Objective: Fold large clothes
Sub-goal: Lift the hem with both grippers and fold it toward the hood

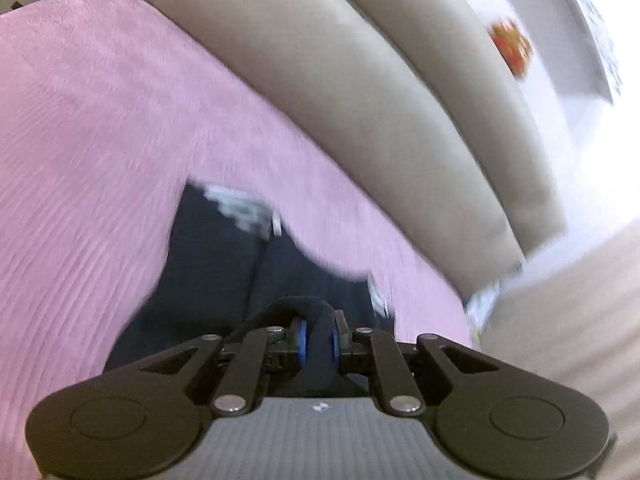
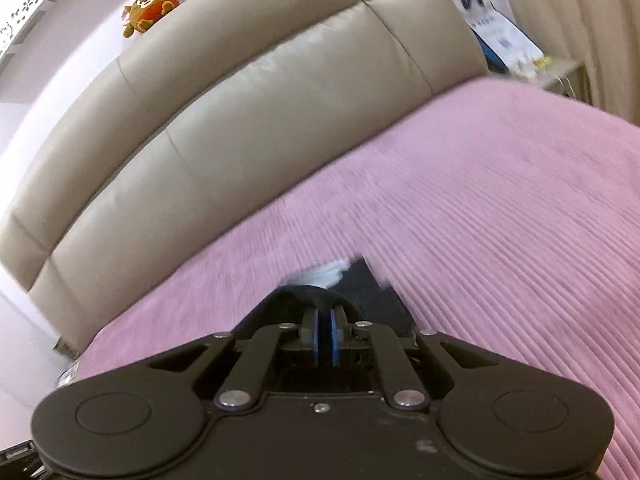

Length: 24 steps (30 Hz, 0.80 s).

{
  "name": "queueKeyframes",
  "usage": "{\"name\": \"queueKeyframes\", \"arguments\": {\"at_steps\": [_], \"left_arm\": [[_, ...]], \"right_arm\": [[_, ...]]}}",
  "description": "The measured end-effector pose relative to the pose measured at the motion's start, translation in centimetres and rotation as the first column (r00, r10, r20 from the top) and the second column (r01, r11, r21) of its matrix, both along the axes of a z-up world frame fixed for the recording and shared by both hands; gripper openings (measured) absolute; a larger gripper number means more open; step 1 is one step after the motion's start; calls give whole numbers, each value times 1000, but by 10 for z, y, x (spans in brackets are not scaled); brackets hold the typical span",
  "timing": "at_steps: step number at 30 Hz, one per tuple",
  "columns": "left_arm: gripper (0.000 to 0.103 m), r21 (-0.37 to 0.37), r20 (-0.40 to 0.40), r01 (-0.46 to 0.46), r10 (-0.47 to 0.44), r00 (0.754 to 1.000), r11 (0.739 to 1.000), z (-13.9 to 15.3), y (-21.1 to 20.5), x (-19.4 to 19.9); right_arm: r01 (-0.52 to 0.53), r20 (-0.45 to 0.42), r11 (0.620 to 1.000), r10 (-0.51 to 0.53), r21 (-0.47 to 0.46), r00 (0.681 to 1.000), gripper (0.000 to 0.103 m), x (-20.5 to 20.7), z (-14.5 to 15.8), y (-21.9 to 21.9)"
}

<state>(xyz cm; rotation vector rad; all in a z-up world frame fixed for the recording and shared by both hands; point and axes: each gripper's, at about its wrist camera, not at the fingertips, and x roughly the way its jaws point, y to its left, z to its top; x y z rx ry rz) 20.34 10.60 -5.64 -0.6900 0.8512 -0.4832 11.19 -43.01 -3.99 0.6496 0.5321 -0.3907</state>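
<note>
A dark navy garment (image 1: 216,264) with white printed patches lies and hangs over a pink ribbed bedspread (image 1: 80,140). My left gripper (image 1: 318,340) is shut on a bunched fold of the garment, held between its blue pads. In the right wrist view my right gripper (image 2: 325,340) is shut on another dark edge of the same garment (image 2: 372,292), with a white patch just beyond the fingertips. Most of the garment is hidden below the grippers. Both views are blurred by motion.
A beige padded headboard (image 2: 240,100) runs along the far side of the pink bedspread (image 2: 500,200). A plush toy (image 2: 150,6) sits on top of it. A nightstand with a blue-and-white bag (image 2: 500,36) stands at the right, beside a beige curtain.
</note>
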Motion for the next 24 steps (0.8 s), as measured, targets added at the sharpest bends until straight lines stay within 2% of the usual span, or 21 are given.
{"name": "queueKeyframes", "arguments": {"at_steps": [1, 2, 3, 4, 5, 6, 9, 14, 16, 17, 20, 23, 24], "left_arm": [[15, 14, 23, -24, 24, 999, 1000, -3, -9, 16], [23, 46, 55, -60, 58, 997, 997, -10, -16, 35], [36, 66, 70, -94, 90, 994, 993, -19, -22, 48], [44, 71, 81, -115, 109, 991, 991, -32, -25, 62], [62, 72, 93, -128, 121, 988, 989, -44, -27, 70], [70, 75, 108, -149, 140, 984, 986, -58, -25, 76], [70, 84, 104, -112, 103, 989, 990, -93, -16, 91], [70, 143, 123, -27, 9, 992, 989, -113, -18, 110], [71, 173, 137, 13, -38, 990, 985, -117, -24, 108], [74, 195, 142, 21, -50, 989, 981, -120, -29, 107], [74, 251, 145, 21, -59, 988, 968, -129, -43, 109], [74, 303, 164, 33, -86, 983, 952, -134, -53, 109], [74, 325, 167, 27, -86, 982, 945, -134, -56, 110]], "right_arm": [[0, -42, 1000, -1, -7, 999, 37, 22, -11, -4], [-20, -76, 1000, 20, -3, 997, 41, 36, -23, -8], [-47, -95, 999, 47, 7, 994, 41, 45, -34, -12], [-72, -102, 997, 73, 9, 992, 41, 50, -46, -15], [-93, -105, 996, 92, -5, 990, 41, 52, -53, -15], [-109, -116, 993, 105, -36, 988, 41, 52, -61, -15], [-125, -151, 986, 108, -109, 983, 44, 56, -83, -17], [-167, -172, 981, 150, -93, 974, 44, 75, -107, -25], [-164, -155, 979, 145, -118, 977, 61, 82, -109, -26], [-160, -145, 980, 143, -121, 979, 79, 85, -110, -29], [-175, -144, 979, 159, -107, 977, 79, 96, -116, -37], [-185, -204, 976, 160, -110, 966, 79, 108, -129, -39], [-204, -219, 973, 178, -105, 959, 67, 110, -134, -37]]}}
